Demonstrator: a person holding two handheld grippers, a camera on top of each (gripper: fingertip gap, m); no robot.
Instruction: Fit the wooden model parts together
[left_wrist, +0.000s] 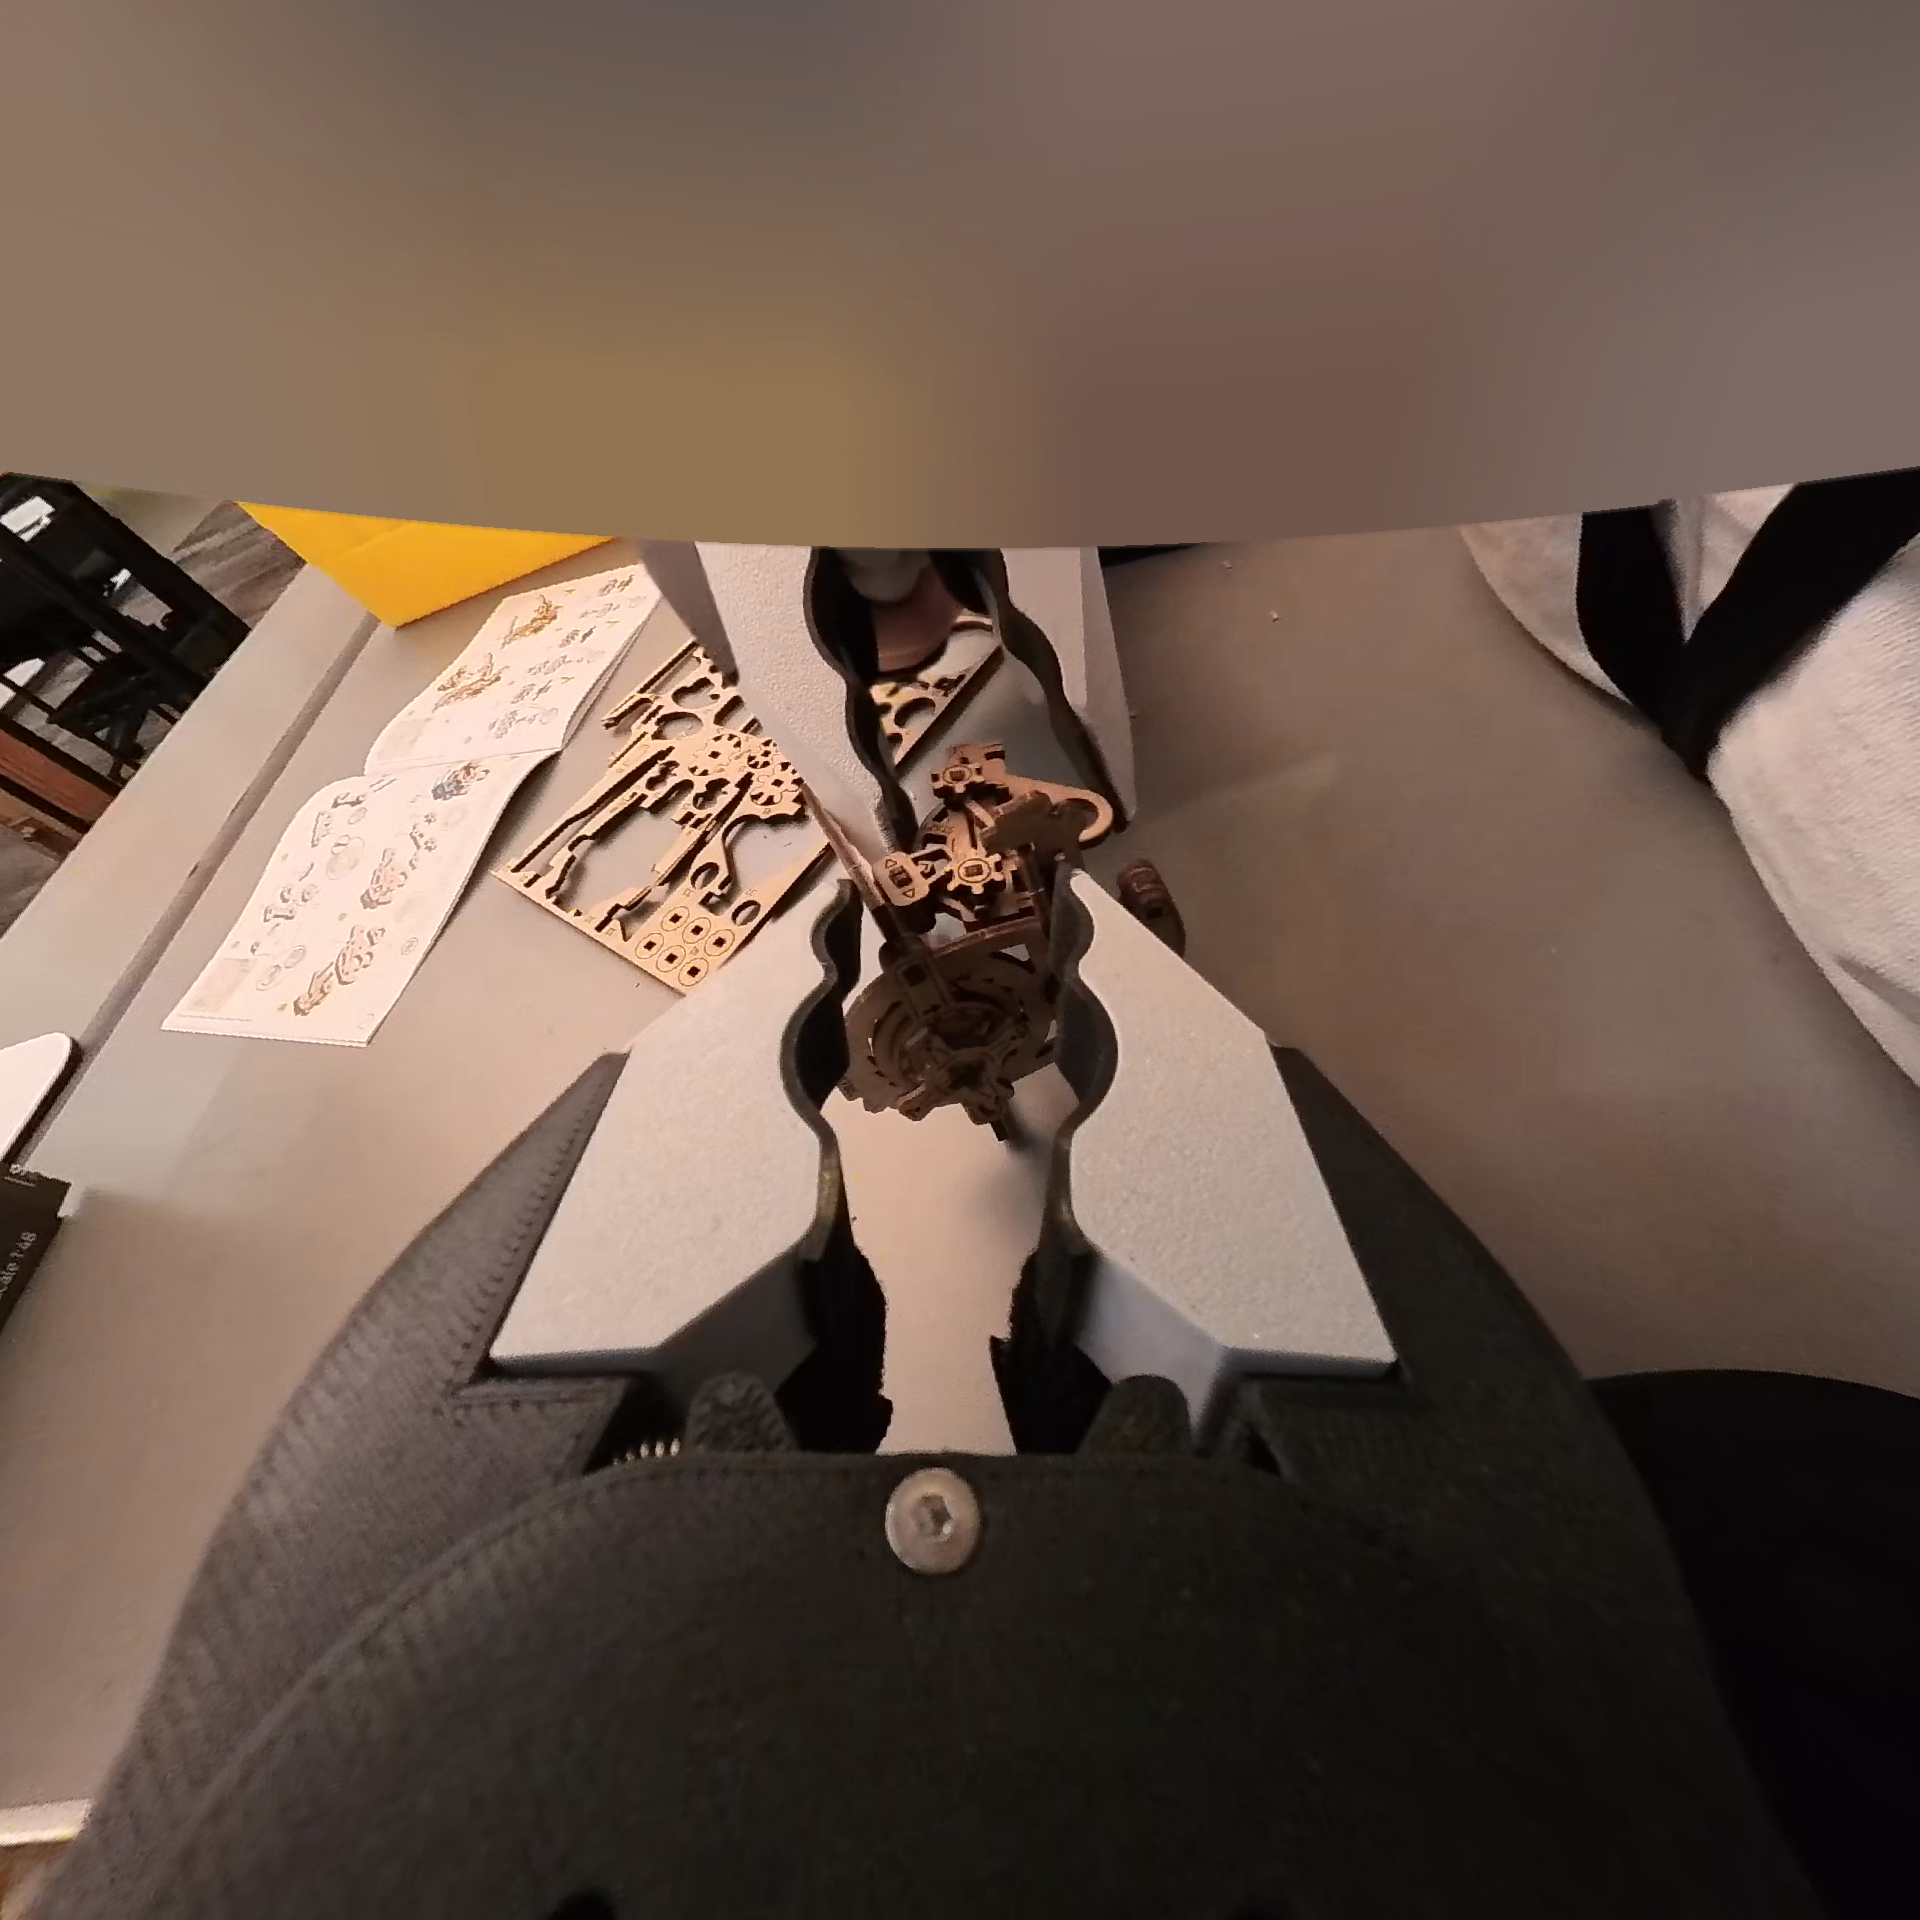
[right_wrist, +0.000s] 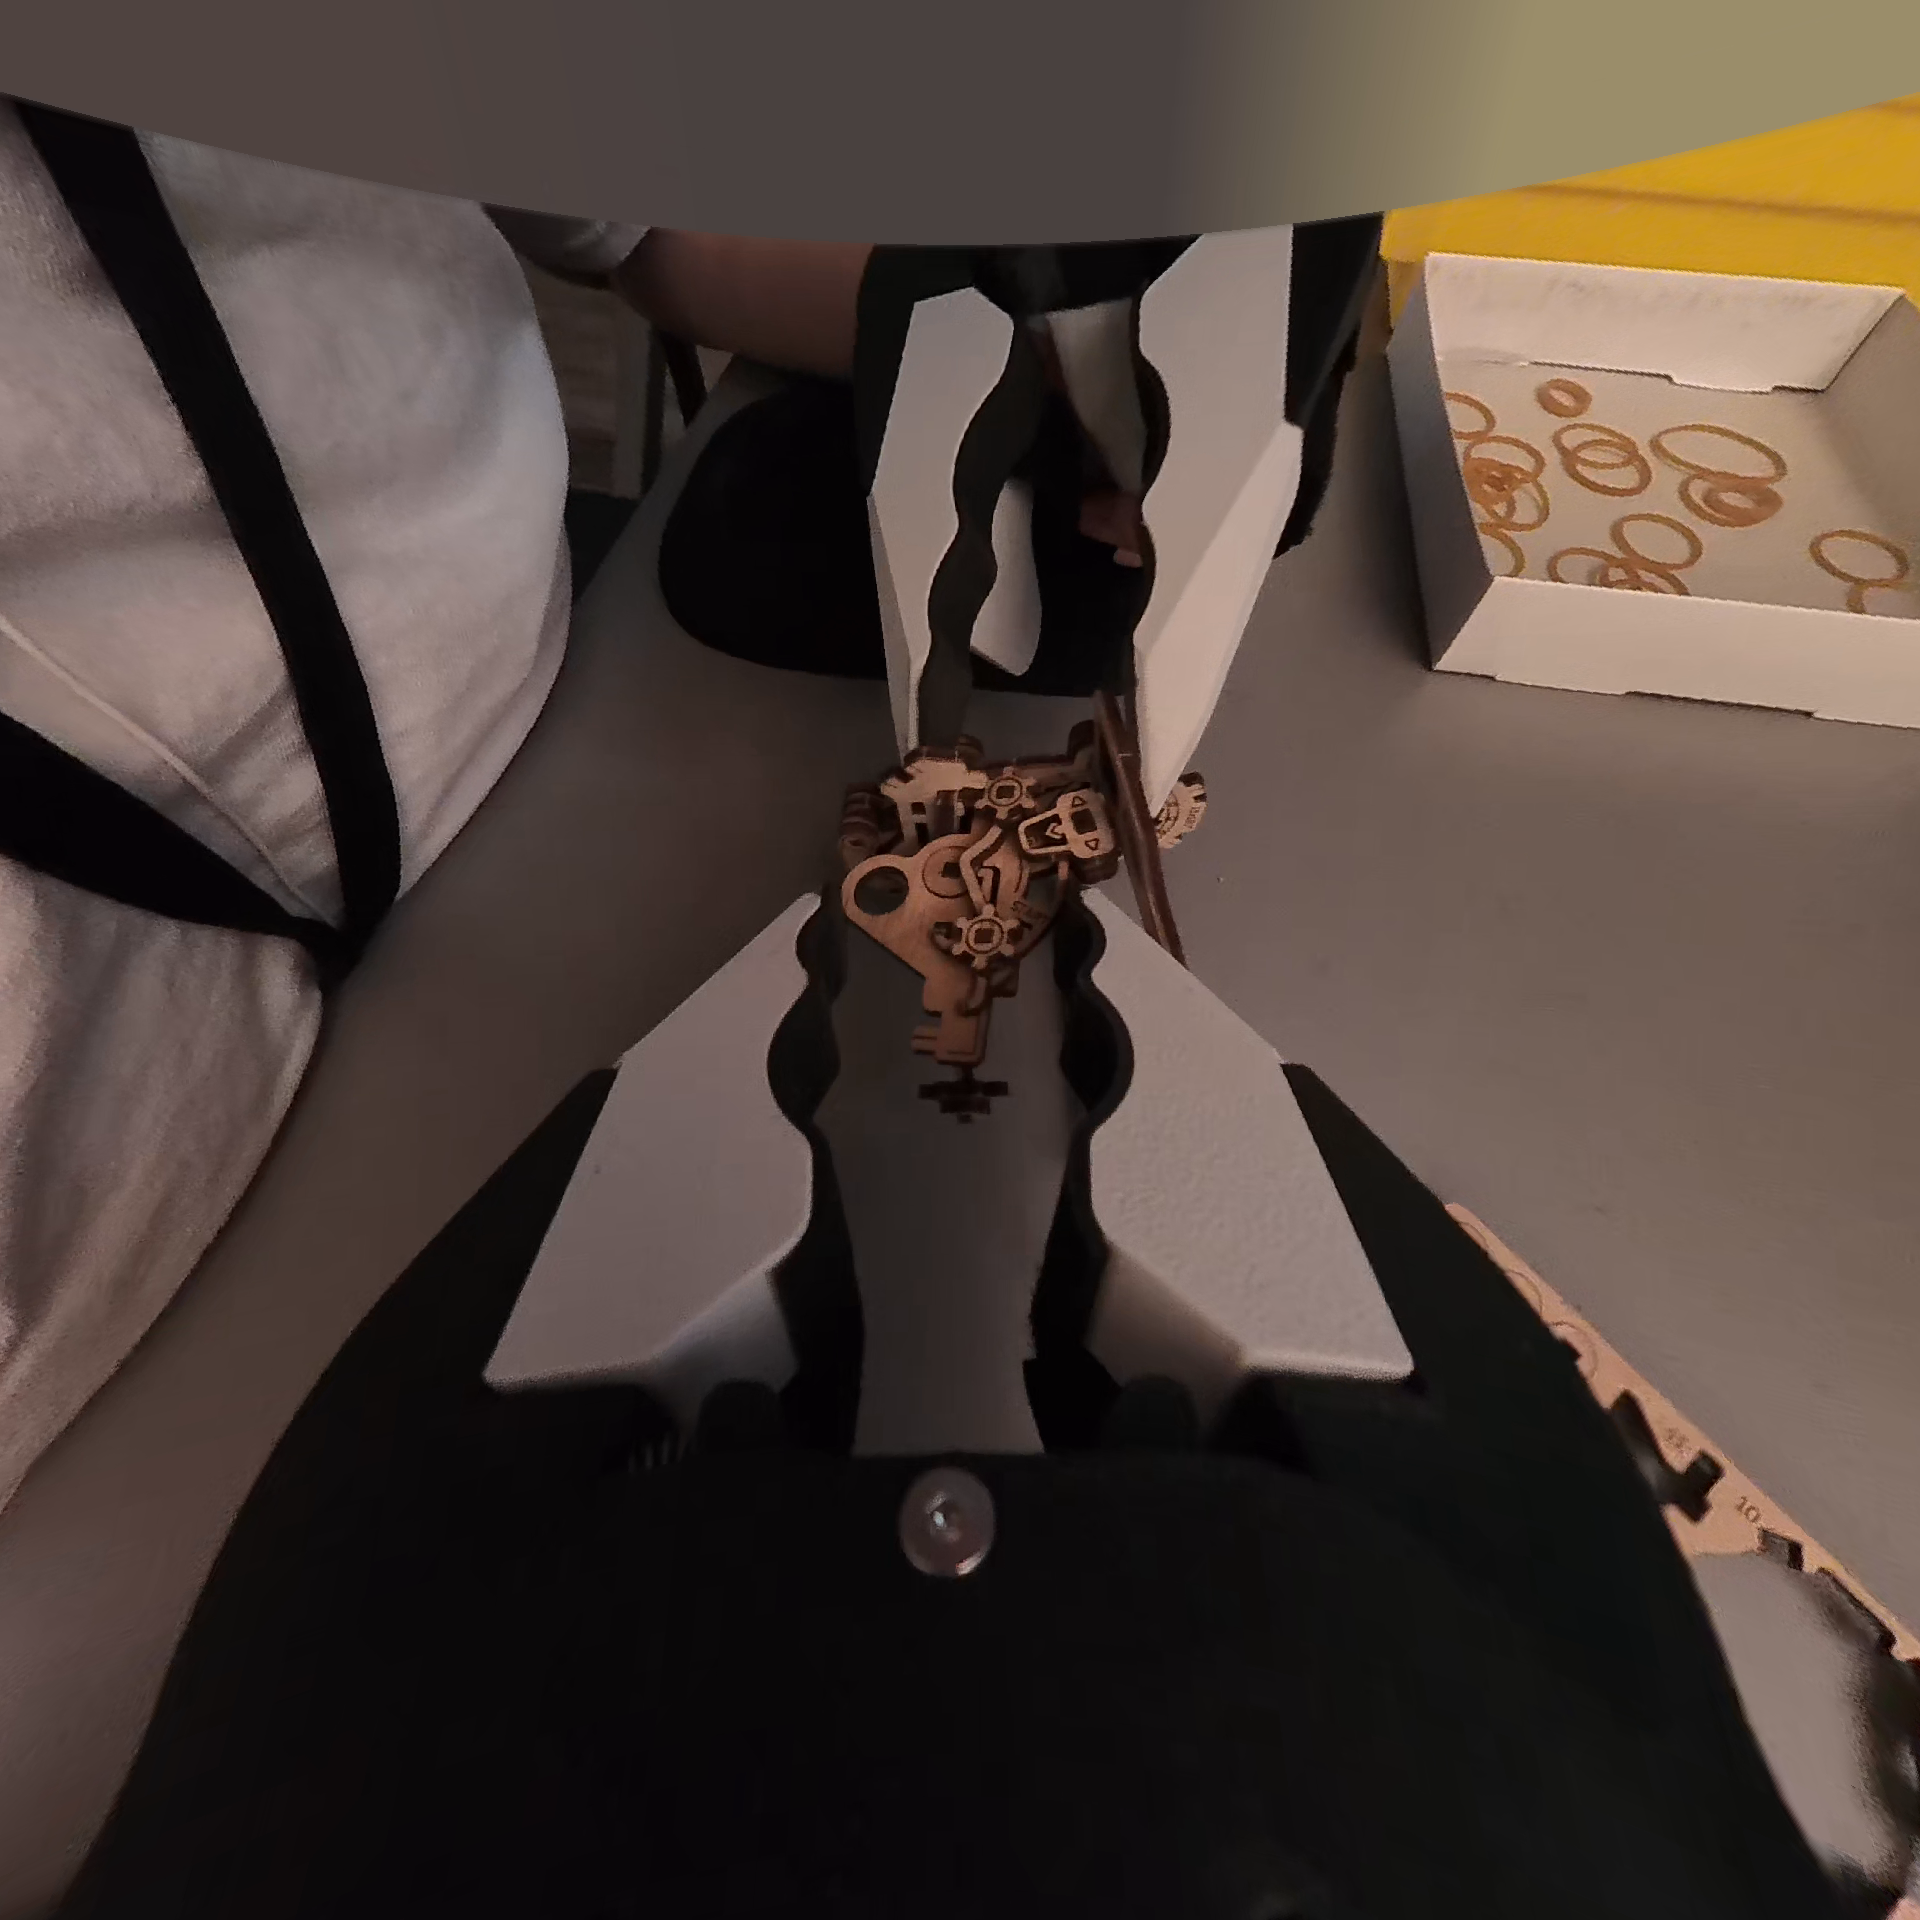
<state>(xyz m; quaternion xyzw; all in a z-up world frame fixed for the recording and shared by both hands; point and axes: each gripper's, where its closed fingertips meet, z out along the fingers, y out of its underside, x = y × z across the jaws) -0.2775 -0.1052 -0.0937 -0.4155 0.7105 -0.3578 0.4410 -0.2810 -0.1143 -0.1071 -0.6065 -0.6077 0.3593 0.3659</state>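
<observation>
A half-built wooden model (left_wrist: 935, 1023) of laser-cut gears, round plates and a key-shaped piece is held above the grey table (left_wrist: 1403, 935) between both grippers. My left gripper (left_wrist: 961, 888) comes from below in the left wrist view, its jaws closed on the model's round lower part. My right gripper (right_wrist: 956, 904) faces it and is closed on the other end of the model (right_wrist: 956, 883), the key piece pointing toward its camera. Each gripper also shows in the other's view: the right gripper (left_wrist: 997, 826), the left gripper (right_wrist: 1039, 753).
An open instruction booklet (left_wrist: 416, 821) and punched-out wooden part sheets (left_wrist: 665, 862) lie at the left, a yellow box (left_wrist: 416, 561) behind them. A white box of tan rings (right_wrist: 1662, 499) stands at the right. Another part sheet (right_wrist: 1662, 1455) lies near. A person in white clothing (right_wrist: 260, 520) sits close. My two grippers' fingertips are within a few centimetres of each other.
</observation>
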